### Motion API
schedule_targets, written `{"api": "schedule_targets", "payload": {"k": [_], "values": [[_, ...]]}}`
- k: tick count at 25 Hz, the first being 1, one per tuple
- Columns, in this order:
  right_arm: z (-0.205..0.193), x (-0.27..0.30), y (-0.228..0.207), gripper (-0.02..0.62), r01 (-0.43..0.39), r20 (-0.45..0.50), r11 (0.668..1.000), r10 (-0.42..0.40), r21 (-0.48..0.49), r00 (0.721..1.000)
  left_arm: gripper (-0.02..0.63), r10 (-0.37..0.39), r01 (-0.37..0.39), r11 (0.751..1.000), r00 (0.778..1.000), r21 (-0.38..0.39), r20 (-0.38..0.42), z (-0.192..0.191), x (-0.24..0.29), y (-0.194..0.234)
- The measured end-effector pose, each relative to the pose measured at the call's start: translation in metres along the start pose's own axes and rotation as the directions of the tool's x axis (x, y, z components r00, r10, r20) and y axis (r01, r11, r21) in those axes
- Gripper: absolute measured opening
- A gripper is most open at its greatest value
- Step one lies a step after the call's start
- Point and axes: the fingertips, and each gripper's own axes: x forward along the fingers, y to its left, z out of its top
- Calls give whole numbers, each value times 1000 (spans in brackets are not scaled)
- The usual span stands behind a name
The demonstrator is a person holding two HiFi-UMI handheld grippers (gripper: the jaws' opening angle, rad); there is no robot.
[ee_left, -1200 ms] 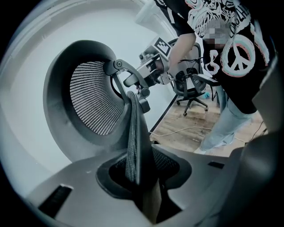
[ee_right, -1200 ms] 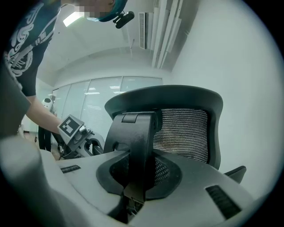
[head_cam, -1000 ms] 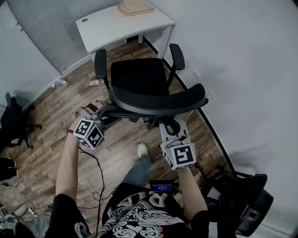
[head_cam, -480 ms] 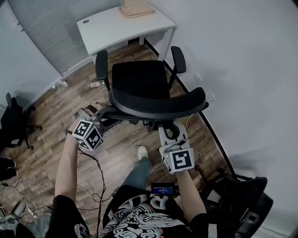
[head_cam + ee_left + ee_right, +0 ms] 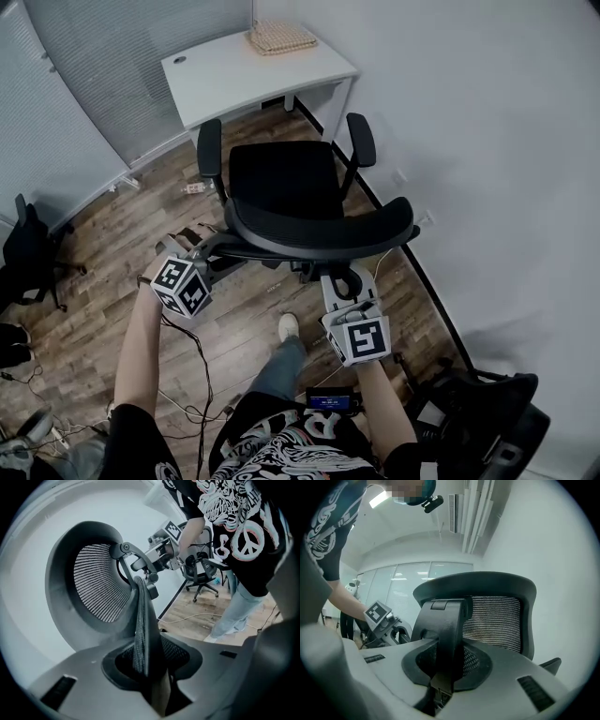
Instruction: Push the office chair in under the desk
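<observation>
The black office chair (image 5: 281, 178) stands on the wood floor, its seat facing the white desk (image 5: 234, 75) at the top of the head view, a short gap away. My left gripper (image 5: 208, 251) is shut on the left edge of the mesh backrest (image 5: 139, 630), which runs between its jaws (image 5: 147, 667). My right gripper (image 5: 343, 283) is shut on the black plastic back-support bar (image 5: 447, 630) behind the backrest (image 5: 323, 230). That bar fills the gap between the right gripper's jaws (image 5: 444, 670). Each gripper shows in the other's view: the right gripper (image 5: 164, 555) and the left gripper (image 5: 382, 616).
The grey wall (image 5: 497, 187) runs close along the chair's right side. A second black chair (image 5: 487, 412) sits at lower right, and a dark chair (image 5: 28, 248) at far left. Cables (image 5: 192, 366) trail over the floor. My shoe (image 5: 287, 326) is behind the chair. A woven mat (image 5: 281, 37) lies on the desk.
Both grips stay as they were. The whole view has drifted slightly downward; the chair's distance from the desk looks about the same.
</observation>
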Motion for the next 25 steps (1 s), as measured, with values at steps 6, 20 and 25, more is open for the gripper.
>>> {"api": "schedule_targets", "payload": {"k": [6,20,25], "values": [[-1,0,-7,35,-9,-5,1000,9,2,1000,144,18,-18,1000,1000,3,-1,4,4,1],[-1,7,-26,34,24,-3,1000,-24,-11,1000,146,33,-33,999,999,-25,-19,9,13,9],[-2,9,-32,34,9,-14,1000,-9,-14,1000,144,52,-52,998,998,-20,-23,12,17,12]]}}
